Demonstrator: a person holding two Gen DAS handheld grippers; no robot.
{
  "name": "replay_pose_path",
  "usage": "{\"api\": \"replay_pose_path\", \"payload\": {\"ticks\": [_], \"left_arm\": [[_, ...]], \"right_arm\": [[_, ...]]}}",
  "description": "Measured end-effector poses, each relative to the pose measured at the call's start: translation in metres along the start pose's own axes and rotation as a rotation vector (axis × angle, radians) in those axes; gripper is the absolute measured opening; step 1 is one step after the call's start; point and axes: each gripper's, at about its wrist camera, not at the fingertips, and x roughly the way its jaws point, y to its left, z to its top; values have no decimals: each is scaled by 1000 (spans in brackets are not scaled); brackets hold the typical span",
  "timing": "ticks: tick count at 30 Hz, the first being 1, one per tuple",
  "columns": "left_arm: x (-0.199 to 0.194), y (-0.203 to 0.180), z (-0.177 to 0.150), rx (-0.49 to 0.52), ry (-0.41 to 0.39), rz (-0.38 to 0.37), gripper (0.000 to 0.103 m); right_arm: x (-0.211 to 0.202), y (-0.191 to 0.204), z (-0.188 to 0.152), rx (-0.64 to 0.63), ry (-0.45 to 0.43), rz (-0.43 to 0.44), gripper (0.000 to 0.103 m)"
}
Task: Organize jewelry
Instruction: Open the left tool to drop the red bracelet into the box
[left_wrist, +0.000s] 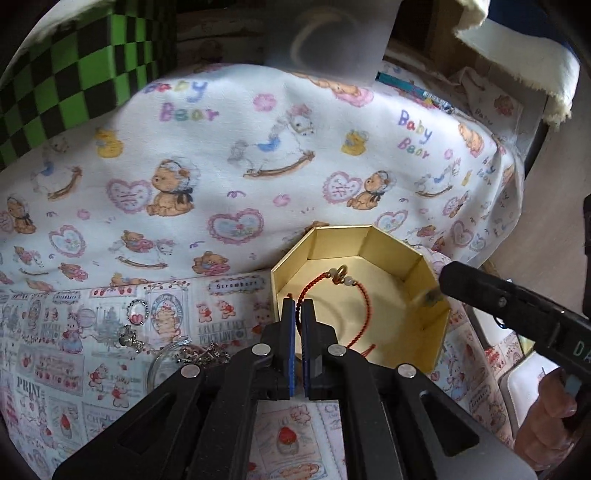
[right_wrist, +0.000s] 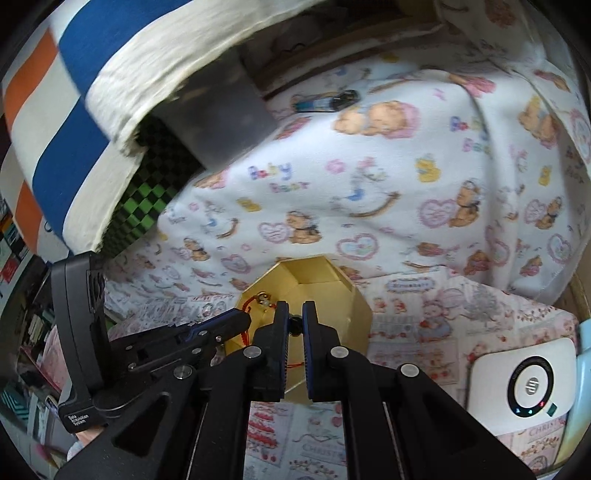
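Over the gold box (left_wrist: 424, 280), the left gripper (left_wrist: 297, 308) has its jaws pressed nearly together on the red cord bracelet (left_wrist: 334, 295), whose beaded end already lies on the box floor. The right gripper (right_wrist: 295, 315) hangs at the box's near rim with a narrow gap between its jaws, and a small dark bead-like piece (right_wrist: 295, 325) sits in that gap (whether it is truly clamped I cannot tell; it may be an earring). In the left view the right gripper's tip shows something small and blurred at the far wall.

To do this step well, I would lower the left gripper until the cord slackens inside the walls, then ease the jaws apart so the tail drops in and does not drape over the rim. The cord is light and limp and could cling to the pads, so draw back slowly. The right gripper should wait well clear of the cord before releasing its piece.

More jewelry waits to the left of the box: a heart charm (left_wrist: 136, 314), a chain pile (left_wrist: 201, 354) and a clear ring (left_wrist: 166, 365).

The surface is a strawberry-print cloth (left_wrist: 74, 369), soft and wrinkled, backed by a baby-bear blanket (left_wrist: 221, 147). A checkered green box (left_wrist: 74, 74) stands behind, a white device (right_wrist: 524, 384) lies to the right, and striped fabric (right_wrist: 74, 110) hangs above.
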Motion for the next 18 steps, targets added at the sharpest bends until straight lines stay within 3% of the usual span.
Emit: {"api": "replay_pose_path", "payload": {"ticks": [2,5,7,9,10,14,18], "left_arm": [[-19,12,-1,-16,-39,-34,4],[-41,17,-3,-18,-70,-45,16],[-61,20,-5,-4,-102,-13,26],[-82,25,-7,9,-156,13,42],[-91,27,-7,12,-181,26,45],[-119,42,-13,-3,-271,83,55],[-125,69,-17,-50,-328,188,77]], "right_arm": [[2,1,0,10,8,-7,23],[2,1,-1,20,-1,-25,27],[-3,3,0,22,-25,-22,31],[-10,4,0,18,-48,-22,41],[-14,4,-1,16,-60,-22,47],[-20,18,-8,-17,-79,-40,48],[-21,39,-18,-109,-126,-118,55]]}}
